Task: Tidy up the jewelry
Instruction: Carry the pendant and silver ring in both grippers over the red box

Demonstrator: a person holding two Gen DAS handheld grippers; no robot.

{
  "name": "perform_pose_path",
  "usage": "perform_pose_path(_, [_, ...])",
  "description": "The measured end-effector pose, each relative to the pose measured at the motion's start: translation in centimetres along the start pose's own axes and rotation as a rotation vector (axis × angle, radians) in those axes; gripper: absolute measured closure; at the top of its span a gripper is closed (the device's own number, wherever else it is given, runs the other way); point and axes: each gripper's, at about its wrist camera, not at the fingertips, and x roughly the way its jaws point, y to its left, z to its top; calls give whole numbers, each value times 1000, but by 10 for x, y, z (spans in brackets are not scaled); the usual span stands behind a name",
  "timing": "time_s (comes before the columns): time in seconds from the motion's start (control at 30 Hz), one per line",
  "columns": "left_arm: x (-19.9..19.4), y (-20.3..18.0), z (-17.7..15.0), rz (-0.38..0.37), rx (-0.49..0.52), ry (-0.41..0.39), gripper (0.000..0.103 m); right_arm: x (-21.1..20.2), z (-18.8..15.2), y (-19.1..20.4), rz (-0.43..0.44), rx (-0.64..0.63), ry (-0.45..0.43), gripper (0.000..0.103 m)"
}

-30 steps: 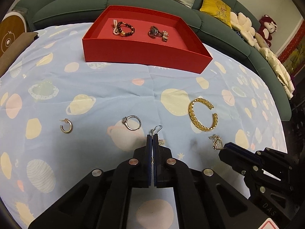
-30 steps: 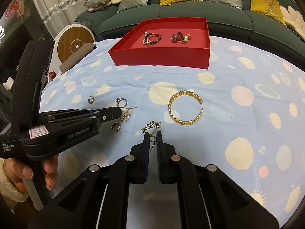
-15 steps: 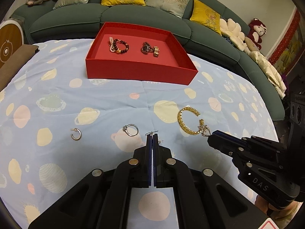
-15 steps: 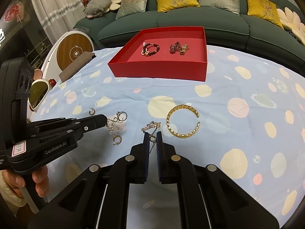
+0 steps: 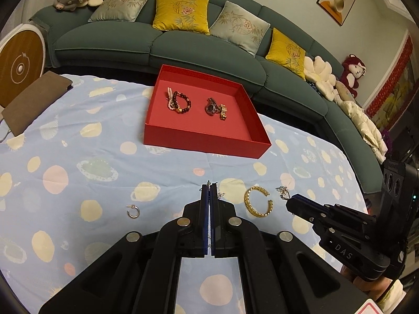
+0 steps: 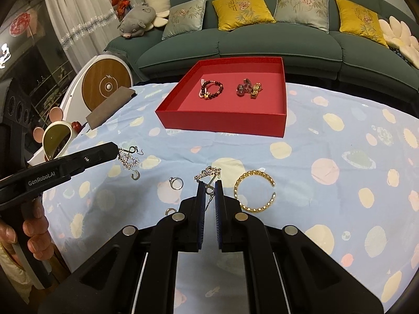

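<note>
Both tongs are clamped: my left tongs pinch a dangly earring, my right tongs its mate. Bracelets already sit in the red tray; bangle, ring and hoops remain on the tabletop.

— What carries the jewelry?
— A table under a pale blue cloth printed with planets and pastel dots.

— What lies directly on the cloth?
— A red tray at the far side. Nearer, a gold open bangle, a silver ring set with a small stone, a small band just in front of the ring, and, seen from the left wrist, a silver hoop earring lying well apart to the left.

— Anything at the edge?
— A brown flat pad rests on the cloth's far left corner.
</note>
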Motion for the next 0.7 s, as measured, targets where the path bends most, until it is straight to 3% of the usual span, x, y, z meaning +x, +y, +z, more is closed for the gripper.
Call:
perform_pose_path(0.4, [-1,-1,47,14,29,-33,103,-3,53,-3,0,42,-85,97])
perform_pose_path(0.7, [50,13,106,46,86,-41,103,29,112,-15,-30,-31,-98,97])
